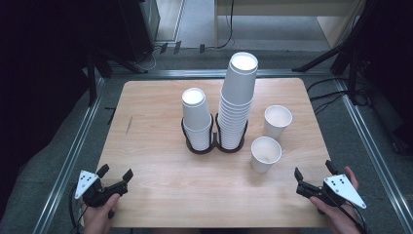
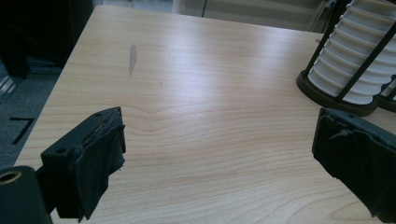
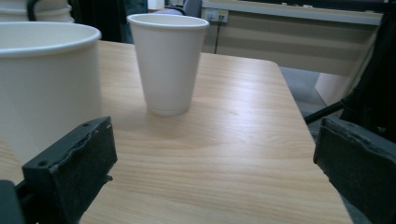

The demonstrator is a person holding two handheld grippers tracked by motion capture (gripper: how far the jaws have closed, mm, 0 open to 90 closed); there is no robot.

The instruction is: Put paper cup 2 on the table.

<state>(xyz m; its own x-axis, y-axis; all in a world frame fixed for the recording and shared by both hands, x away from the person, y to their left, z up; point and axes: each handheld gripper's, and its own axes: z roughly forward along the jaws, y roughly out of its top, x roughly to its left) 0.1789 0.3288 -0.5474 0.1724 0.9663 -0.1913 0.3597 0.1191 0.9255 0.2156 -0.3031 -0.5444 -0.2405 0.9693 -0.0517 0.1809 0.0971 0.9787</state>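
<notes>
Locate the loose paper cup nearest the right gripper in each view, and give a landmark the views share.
High view: nearer loose cup stands upright right of centre, in front of the farther cup.
Left gripper view: not in it.
Right gripper view: nearer loose cup at the left edge, close to the left jaw.
Shared landmark: the wooden table, and the black cup holder with its stacks.

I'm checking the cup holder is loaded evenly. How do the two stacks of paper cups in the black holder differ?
The right stack rises much taller than the left stack and holds many more cups. The right stack leans a little toward the top, while the left stack stands nearly straight. Both are white paper cups nested upside down, each in its own ring of the black holder.
</notes>
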